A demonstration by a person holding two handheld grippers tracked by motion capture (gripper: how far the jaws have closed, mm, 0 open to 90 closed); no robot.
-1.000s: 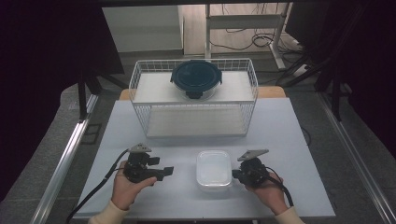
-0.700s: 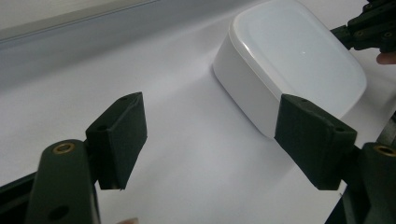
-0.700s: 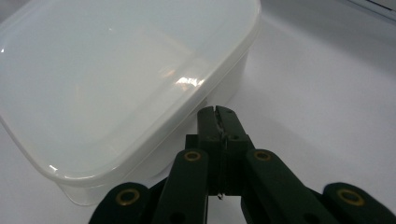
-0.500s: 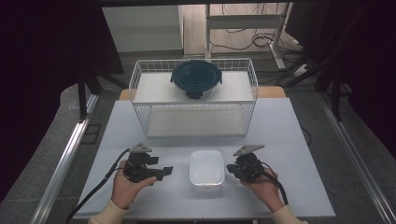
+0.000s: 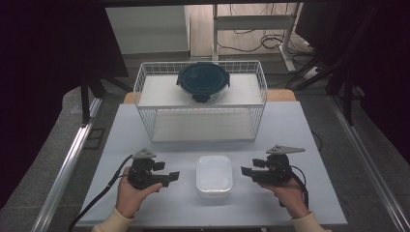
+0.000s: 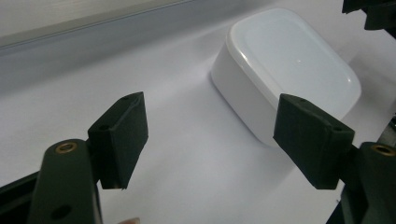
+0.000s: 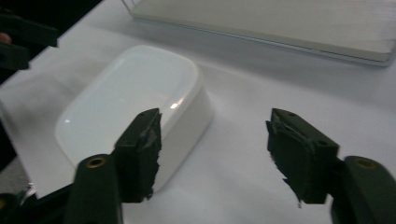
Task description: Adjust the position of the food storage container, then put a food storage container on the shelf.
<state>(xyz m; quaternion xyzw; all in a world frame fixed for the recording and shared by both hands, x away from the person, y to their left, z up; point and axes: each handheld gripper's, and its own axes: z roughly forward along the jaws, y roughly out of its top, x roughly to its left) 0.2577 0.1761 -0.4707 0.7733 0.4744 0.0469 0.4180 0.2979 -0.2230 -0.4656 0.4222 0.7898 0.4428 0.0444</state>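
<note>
A white lidded rectangular container [image 5: 213, 175] sits on the white table [image 5: 290, 135] near its front edge, between the two hands. My left gripper [image 5: 172, 177] points at it from the left, open, with the container [image 6: 289, 60] a short way beyond its jaws. My right gripper [image 5: 245, 172] points at it from the right and stands apart from it. Its jaws have just been opening and nothing is between them. In the right gripper view [image 7: 217, 149] the container [image 7: 135, 93] lies beyond the left jaw and bare table shows in the gap.
A white wire basket [image 5: 200, 121] stands at the back of the table. A dark round lidded container [image 5: 202, 82] rests on top of it. Cables trail from both grippers toward the front edge.
The right gripper first nudged the white container slightly left, then drew back to the right and a little up. Its jaws went from shut to open. The left gripper stayed put.
</note>
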